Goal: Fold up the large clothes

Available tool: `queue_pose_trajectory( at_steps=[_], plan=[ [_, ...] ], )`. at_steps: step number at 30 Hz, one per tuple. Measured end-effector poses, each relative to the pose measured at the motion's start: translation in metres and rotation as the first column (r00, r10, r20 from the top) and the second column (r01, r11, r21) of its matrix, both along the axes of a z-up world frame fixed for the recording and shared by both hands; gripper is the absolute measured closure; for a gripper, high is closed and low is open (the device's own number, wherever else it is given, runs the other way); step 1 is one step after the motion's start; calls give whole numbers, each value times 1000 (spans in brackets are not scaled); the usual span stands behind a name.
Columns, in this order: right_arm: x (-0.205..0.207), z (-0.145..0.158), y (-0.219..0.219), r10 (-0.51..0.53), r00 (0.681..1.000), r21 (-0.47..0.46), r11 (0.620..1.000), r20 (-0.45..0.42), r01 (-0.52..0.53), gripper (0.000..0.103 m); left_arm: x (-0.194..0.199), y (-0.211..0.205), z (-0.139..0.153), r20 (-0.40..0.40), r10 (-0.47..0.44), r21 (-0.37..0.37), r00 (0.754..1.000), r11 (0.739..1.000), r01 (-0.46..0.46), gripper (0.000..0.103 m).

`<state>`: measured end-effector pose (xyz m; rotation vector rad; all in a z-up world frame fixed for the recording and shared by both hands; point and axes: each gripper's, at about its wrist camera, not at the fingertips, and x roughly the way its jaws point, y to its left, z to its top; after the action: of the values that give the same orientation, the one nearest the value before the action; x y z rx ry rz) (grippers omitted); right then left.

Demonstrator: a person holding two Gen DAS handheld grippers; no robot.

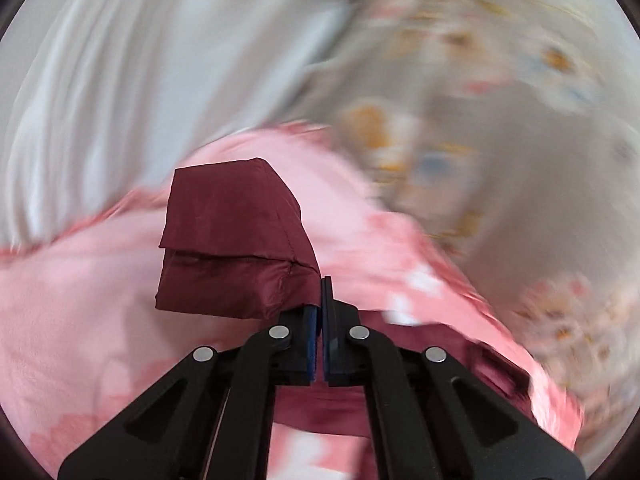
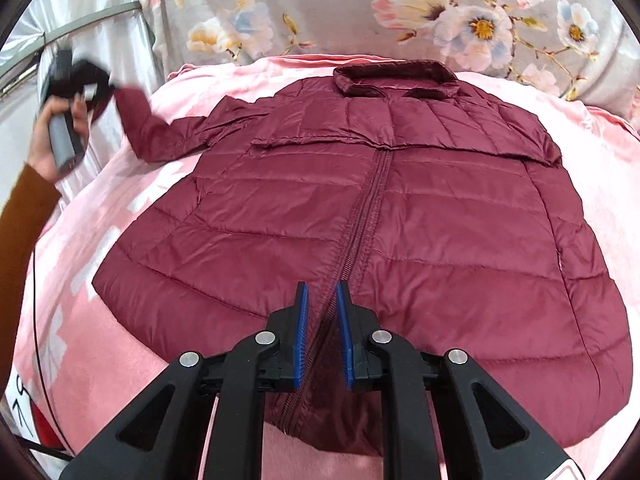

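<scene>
A dark red quilted jacket (image 2: 400, 220) lies flat, front up and zipped, on a pink blanket (image 2: 120, 360). Its collar points away from me. Its right sleeve is folded across the chest. My left gripper (image 1: 321, 284) is shut on the cuff of the left sleeve (image 1: 236, 240) and holds it lifted off the blanket; this gripper also shows in the right wrist view (image 2: 80, 84) at the far left, in a hand. My right gripper (image 2: 321, 296) is open and empty, hovering over the zip near the jacket's hem.
The pink blanket (image 1: 60, 320) covers a bed with a grey floral sheet (image 2: 360, 8) beyond the collar. Pale curtain-like cloth (image 1: 120, 60) hangs at the left. The left wrist view is blurred by motion.
</scene>
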<state>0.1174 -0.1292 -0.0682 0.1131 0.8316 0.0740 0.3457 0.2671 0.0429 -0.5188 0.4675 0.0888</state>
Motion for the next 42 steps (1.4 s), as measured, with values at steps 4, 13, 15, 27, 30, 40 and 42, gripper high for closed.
queue_pose_trajectory(
  at_steps=[4,13,15,27,30,40,42],
  plan=[
    [-10,1,-8,-12,1000,13,1000,4,12,89,-17,-108,57,90,-204,127,975,973,192,103],
    [-27,0,-48,-88,996,43,995,-2,88,89,-21,-325,50,-4,-535,216,845,824,523,103],
    [-29,-1,-58,-107,994,49,993,-3,107,89,-18,-355,28,-58,-562,217,825,799,560,103],
    [-27,-1,-97,-184,983,56,981,7,184,70,-38,-391,-62,-151,-603,77,783,783,618,43],
    [-13,14,-114,-203,978,51,978,55,200,65,-44,-355,-46,-114,-578,76,808,806,587,29],
    [87,30,-177,-298,950,92,953,98,289,56,3,-176,-67,-178,-288,-197,941,947,253,29],
    [98,24,-183,-325,942,99,943,82,317,56,11,-153,-81,-207,-251,-236,946,951,201,31]
  ],
)
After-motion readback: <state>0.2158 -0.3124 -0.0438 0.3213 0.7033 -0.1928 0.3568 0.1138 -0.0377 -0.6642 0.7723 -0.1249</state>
